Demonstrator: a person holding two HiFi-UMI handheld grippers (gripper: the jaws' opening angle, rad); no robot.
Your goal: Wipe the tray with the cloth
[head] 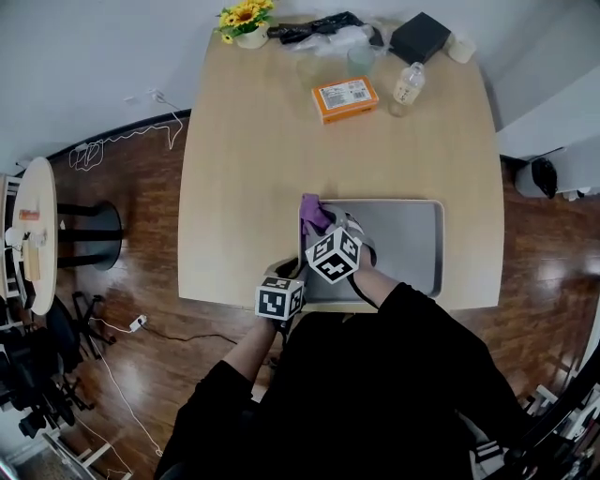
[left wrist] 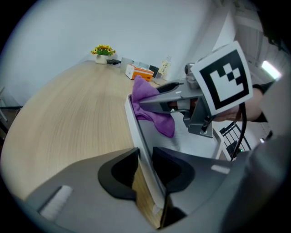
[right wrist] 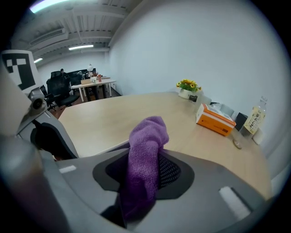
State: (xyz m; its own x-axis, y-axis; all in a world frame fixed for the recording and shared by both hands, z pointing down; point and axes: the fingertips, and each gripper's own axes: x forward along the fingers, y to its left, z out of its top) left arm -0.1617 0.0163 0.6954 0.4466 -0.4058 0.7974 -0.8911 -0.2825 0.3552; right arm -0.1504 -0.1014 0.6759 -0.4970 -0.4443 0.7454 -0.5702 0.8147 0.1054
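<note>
A grey metal tray [head: 405, 240] lies at the front edge of the wooden table [head: 244, 169]. My left gripper [head: 296, 274] sits at the tray's front-left corner. In the left gripper view its jaws [left wrist: 145, 169] are shut on the tray's thin left rim [left wrist: 135, 128]. My right gripper [head: 321, 227] is over the tray's left part, shut on a purple cloth [head: 314, 214]. The cloth [right wrist: 144, 157] hangs bunched between that gripper's jaws [right wrist: 143, 175], its top sticking out past them. The left gripper view shows the cloth [left wrist: 153, 103] draped by the tray's left wall.
At the table's far end stand an orange box [head: 345, 98], a small bottle [head: 407, 86], a black box [head: 420, 37], a glass [head: 361, 59] and a pot of yellow flowers [head: 246, 19]. A round side table [head: 37, 234] stands on the floor at left.
</note>
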